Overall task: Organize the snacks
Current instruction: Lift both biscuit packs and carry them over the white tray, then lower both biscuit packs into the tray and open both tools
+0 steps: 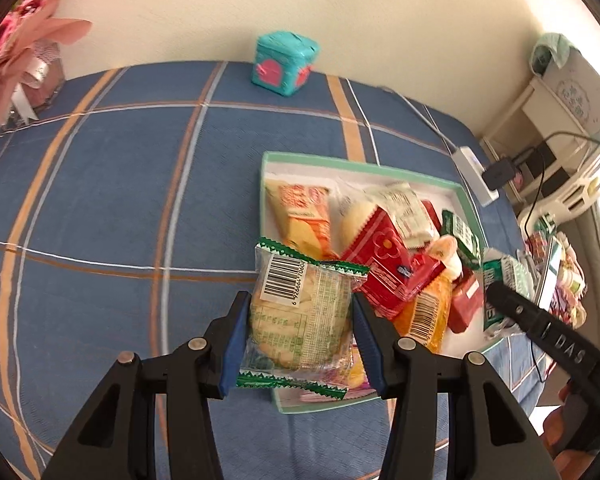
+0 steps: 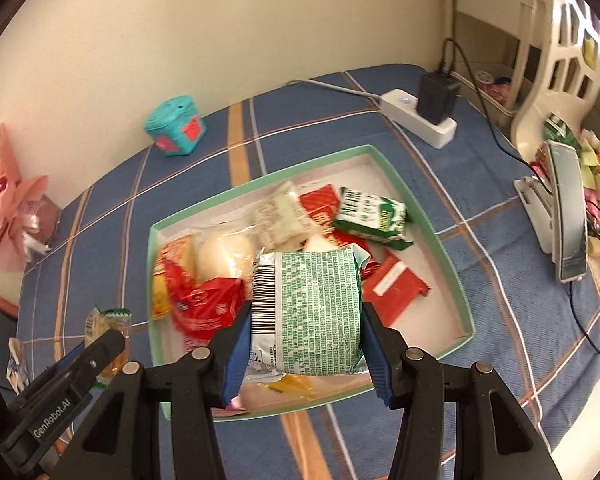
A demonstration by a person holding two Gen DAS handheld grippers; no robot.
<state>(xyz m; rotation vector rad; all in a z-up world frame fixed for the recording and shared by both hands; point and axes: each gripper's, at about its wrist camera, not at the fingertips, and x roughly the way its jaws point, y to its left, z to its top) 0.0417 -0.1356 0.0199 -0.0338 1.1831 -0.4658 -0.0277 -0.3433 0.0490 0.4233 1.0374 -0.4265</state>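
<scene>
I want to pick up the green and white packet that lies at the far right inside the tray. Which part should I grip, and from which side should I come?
Grip the green and white packet across its short width, at the middle, coming from above. It lies flat on top of the other snacks, close to the tray wall, so its two long edges seem free while a sideways approach would probably meet the rim.

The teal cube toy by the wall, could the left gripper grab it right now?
Probably not: the left gripper is already shut on a clear biscuit packet, so its fingers are full. The cloth up to the teal cube toy looks bare, though.
</scene>
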